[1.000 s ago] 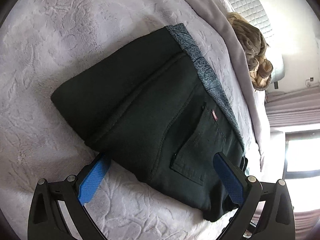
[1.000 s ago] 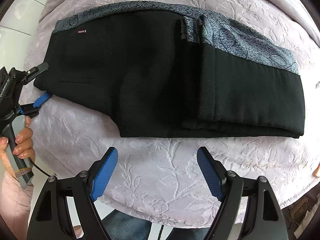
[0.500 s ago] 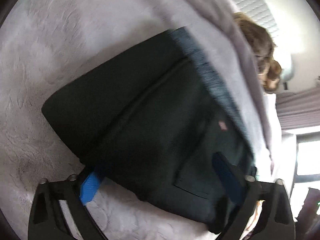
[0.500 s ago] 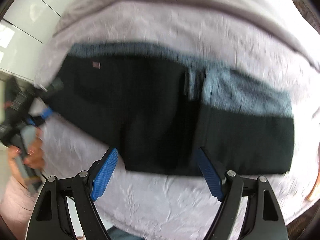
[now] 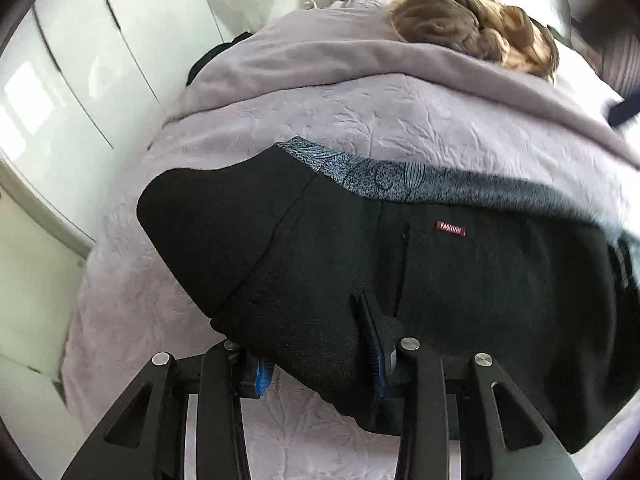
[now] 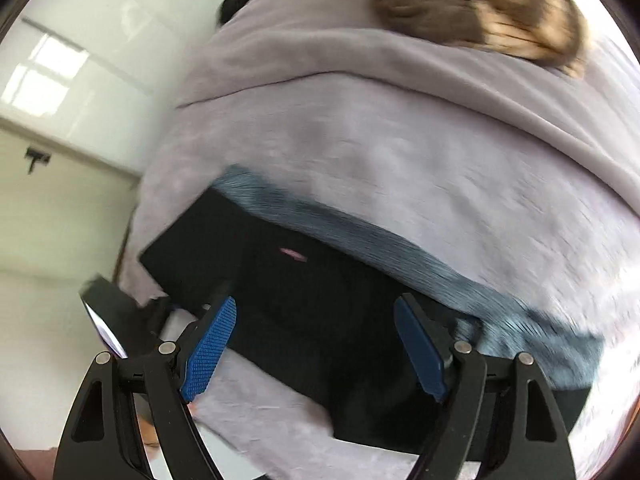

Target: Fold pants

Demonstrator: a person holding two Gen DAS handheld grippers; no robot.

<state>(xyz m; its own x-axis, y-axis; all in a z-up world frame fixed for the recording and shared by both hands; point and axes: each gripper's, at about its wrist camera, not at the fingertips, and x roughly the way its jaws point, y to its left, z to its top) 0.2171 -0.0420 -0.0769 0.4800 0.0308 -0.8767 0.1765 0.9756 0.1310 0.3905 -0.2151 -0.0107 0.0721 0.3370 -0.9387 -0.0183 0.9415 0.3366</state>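
Note:
Black pants (image 5: 440, 280) lie folded into a band on the bed, with a grey patterned waistband (image 5: 400, 178) along the far edge and a small red label (image 5: 451, 229). My left gripper (image 5: 316, 344) is shut on the near edge of the pants at their left end, and black cloth bulges between its blue pads. In the right wrist view the pants (image 6: 280, 280) are blurred. My right gripper (image 6: 314, 308) hovers open over their near edge, with nothing pressed between its pads. The left gripper (image 6: 160, 306) shows there at the pants' left end.
A lilac embossed bedspread (image 5: 360, 128) covers the bed, with a plain lilac blanket (image 5: 320, 60) bunched behind the pants. A brown fluffy item (image 5: 472, 28) lies at the back. White wardrobe doors (image 5: 80, 80) stand to the left, close to the bed's edge.
The left gripper went from open around the pants' end to shut on the cloth, and it rolled. The right gripper swung left over the pants and stayed open.

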